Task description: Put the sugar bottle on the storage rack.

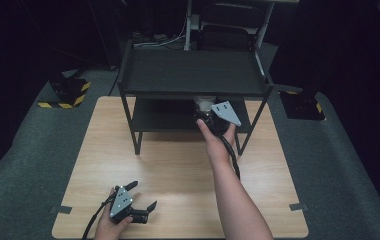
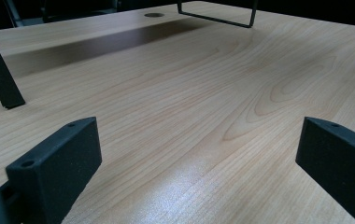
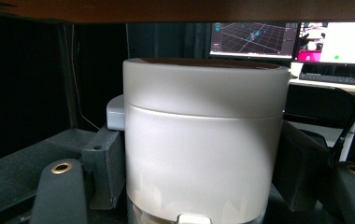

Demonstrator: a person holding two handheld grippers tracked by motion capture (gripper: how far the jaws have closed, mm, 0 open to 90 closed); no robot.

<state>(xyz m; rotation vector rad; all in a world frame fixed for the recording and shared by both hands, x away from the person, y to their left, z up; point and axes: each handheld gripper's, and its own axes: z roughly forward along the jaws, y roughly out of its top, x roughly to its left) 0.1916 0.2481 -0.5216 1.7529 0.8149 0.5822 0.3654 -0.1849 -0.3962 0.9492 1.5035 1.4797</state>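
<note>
Your right gripper is clamped on the white canister, now under the rack's top shelf; set-down remains. Left gripper is spread, idle.

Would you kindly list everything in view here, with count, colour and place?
Jar: one, white, lidded, under the rack's top shelf, clamped in the right gripper.
Rack: one, black, two shelves, at the table's far end.
Table: one, light wood.
Hazard-striped bases: two, black and yellow, on the floor either side.
Monitors: two, lit, beyond the rack.
Left gripper: one, black, jaws open, near table edge.
Right gripper: one, black, at the lower shelf.
</note>
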